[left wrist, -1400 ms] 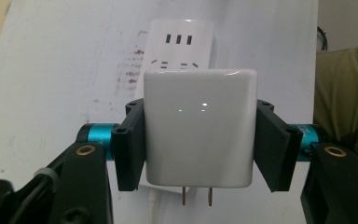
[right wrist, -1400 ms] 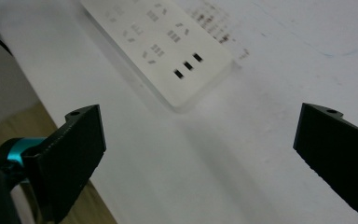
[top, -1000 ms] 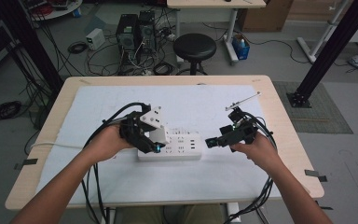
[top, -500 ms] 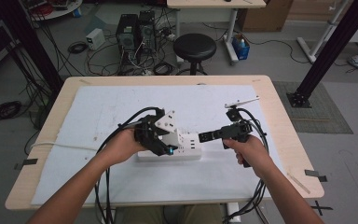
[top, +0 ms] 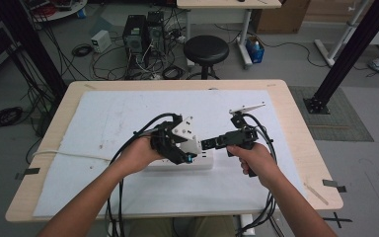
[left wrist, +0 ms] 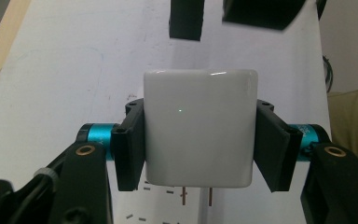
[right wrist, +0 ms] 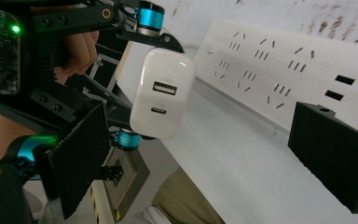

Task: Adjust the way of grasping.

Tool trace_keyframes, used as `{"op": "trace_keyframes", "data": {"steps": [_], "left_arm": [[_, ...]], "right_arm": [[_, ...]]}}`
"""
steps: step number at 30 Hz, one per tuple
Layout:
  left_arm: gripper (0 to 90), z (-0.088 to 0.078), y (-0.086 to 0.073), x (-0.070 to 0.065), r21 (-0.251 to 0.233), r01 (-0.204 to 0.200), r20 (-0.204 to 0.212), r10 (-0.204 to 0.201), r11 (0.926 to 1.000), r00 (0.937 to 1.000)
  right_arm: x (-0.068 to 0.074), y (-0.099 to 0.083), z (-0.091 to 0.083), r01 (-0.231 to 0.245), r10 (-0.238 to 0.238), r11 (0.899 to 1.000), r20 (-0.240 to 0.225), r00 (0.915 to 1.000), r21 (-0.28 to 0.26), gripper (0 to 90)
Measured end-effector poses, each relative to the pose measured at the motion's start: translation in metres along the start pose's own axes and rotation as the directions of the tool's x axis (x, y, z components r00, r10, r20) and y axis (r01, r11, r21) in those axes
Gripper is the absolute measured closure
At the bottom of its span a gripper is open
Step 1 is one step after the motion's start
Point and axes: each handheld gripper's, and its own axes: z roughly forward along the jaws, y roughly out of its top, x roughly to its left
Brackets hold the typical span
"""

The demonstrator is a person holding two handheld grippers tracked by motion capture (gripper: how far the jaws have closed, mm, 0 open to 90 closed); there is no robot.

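Near the bench's front edge, the left gripper (top: 190,157) has its jaws clamped on a white charger (left wrist: 199,133), whose prongs hang just above the white power strip (right wrist: 284,79), not yet seated. Just beyond, the right gripper (top: 208,144) hovers beside the strip with its jaws spread and empty. The pickup looks done; lining up the prongs and pushing them into a socket remains.

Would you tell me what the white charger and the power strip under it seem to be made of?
The charger looks like glossy moulded white plastic: light glints along its rounded top edge, and two metal prongs show beneath. The power strip looks like a duller white plastic, smooth with moulded slots, probably matte or satin.
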Motion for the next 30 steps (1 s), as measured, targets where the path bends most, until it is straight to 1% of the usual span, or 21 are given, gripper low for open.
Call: {"op": "trace_keyframes", "data": {"steps": [3, 7, 8, 9, 11, 12, 13, 14, 15, 16, 18, 19, 20, 21, 22, 24, 26, 27, 28, 30], "left_arm": [[42.3, 0.003, 0.004, -0.001, -0.002, -0.011, 0.001, 0.011, 0.9999, 0.9999], [42.3, 0.005, 0.007, -0.004, -0.006, -0.016, 0.001, 0.016, 0.9999, 0.9999], [42.3, 0.005, 0.008, -0.005, -0.005, -0.017, -0.004, 0.017, 0.9998, 0.9998], [42.3, 0.005, 0.008, -0.005, -0.004, -0.019, -0.004, 0.019, 0.9998, 0.9998], [42.3, 0.005, 0.008, -0.005, -0.002, -0.024, -0.007, 0.024, 0.9997, 0.9997], [42.3, 0.005, 0.008, -0.006, -0.002, -0.026, -0.012, 0.025, 0.9997, 0.9996], [42.3, 0.004, 0.008, -0.006, -0.004, -0.025, -0.013, 0.025, 0.9997, 0.9996], [42.3, 0.004, 0.008, -0.006, -0.003, -0.026, -0.015, 0.026, 0.9997, 0.9995], [42.3, 0.004, 0.009, -0.006, -0.004, -0.029, -0.018, 0.029, 0.9996, 0.9994], [42.3, 0.004, 0.009, -0.007, -0.003, -0.032, -0.020, 0.032, 0.9995, 0.9993], [42.3, 0.004, 0.010, -0.008, -0.002, -0.038, -0.025, 0.038, 0.9993, 0.9990], [42.3, 0.004, 0.010, -0.008, -0.003, -0.042, -0.025, 0.042, 0.9991, 0.9988], [42.3, 0.004, 0.010, -0.009, -0.002, -0.045, -0.028, 0.045, 0.9990, 0.9986], [42.3, 0.004, 0.011, -0.009, -0.002, -0.047, -0.031, 0.047, 0.9989, 0.9984], [42.3, 0.004, 0.011, -0.009, -0.003, -0.047, -0.032, 0.047, 0.9989, 0.9984], [42.3, 0.004, 0.010, -0.009, -0.002, -0.051, -0.041, 0.050, 0.9987, 0.9979], [42.3, 0.003, 0.010, -0.009, -0.004, -0.053, -0.044, 0.052, 0.9986, 0.9976], [42.3, 0.003, 0.010, -0.009, -0.004, -0.053, -0.044, 0.052, 0.9986, 0.9976], [42.3, 0.003, 0.010, -0.010, -0.005, -0.051, -0.043, 0.051, 0.9987, 0.9978], [42.2, 0.004, 0.010, -0.009, -0.002, -0.056, -0.046, 0.056, 0.9984, 0.9974]], "right_arm": [[0.002, 0.002, 0.007, -0.010, 0.010, 1.000, -0.008, 0.9999, 0.020, 5.9], [0.004, 0.005, 0.015, -0.017, 0.017, 0.999, -0.011, 0.9998, 0.036, 8.2], [0.004, 0.006, 0.016, -0.018, 0.019, 0.999, -0.013, 0.9997, 0.037, 13.8], [0.004, 0.006, 0.017, -0.013, 0.013, 0.999, -0.029, 0.9995, 0.031, 16.8], [0.003, 0.007, 0.019, -0.024, 0.025, 0.999, -0.050, 0.9984, 0.030, 17.0], [0.003, 0.007, 0.020, -0.039, 0.041, 0.999, -0.062, 0.9972, 0.034, 21.8], [0.003, 0.007, 0.020, -0.039, 0.041, 0.999, -0.062, 0.9972, 0.034, 21.8], [0.002, 0.007, 0.020, -0.041, 0.044, 0.999, -0.072, 0.9965, 0.035, 24.8], [0.001, 0.007, 0.022, -0.052, 0.055, 0.998, -0.095, 0.9940, 0.034, 26.1], [0.001, 0.007, 0.022, -0.052, 0.055, 0.998, -0.095, 0.9940, 0.034, 26.1], [-0.001, 0.008, 0.023, -0.063, 0.067, 0.997, -0.120, 0.9905, 0.034, 31.8], [-0.001, 0.008, 0.024, -0.080, 0.085, 0.996, -0.132, 0.9876, 0.041, 32.5], [-0.002, 0.008, 0.025, -0.077, 0.082, 0.996, -0.146, 0.9859, 0.041, 39.3], [-0.002, 0.008, 0.025, -0.077, 0.082, 0.996, -0.146, 0.9859, 0.041, 39.3], [-0.002, 0.008, 0.025, -0.077, 0.081, 0.996, -0.149, 0.9855, 0.036, 41.2], [-0.003, 0.008, 0.026, -0.098, 0.103, 0.994, -0.163, 0.9812, 0.042, 45.3], [-0.004, 0.008, 0.026, -0.103, 0.109, 0.994, -0.166, 0.9801, 0.040, 45.6], [-0.005, 0.007, 0.026, -0.114, 0.120, 0.993, -0.172, 0.9777, 0.041, 48.7], [-0.005, 0.007, 0.026, -0.114, 0.120, 0.993, -0.172, 0.9777, 0.041, 48.7], [-0.007, 0.007, 0.027, -0.123, 0.130, 0.991, -0.177, 0.9755, 0.048, 52.6]]}}
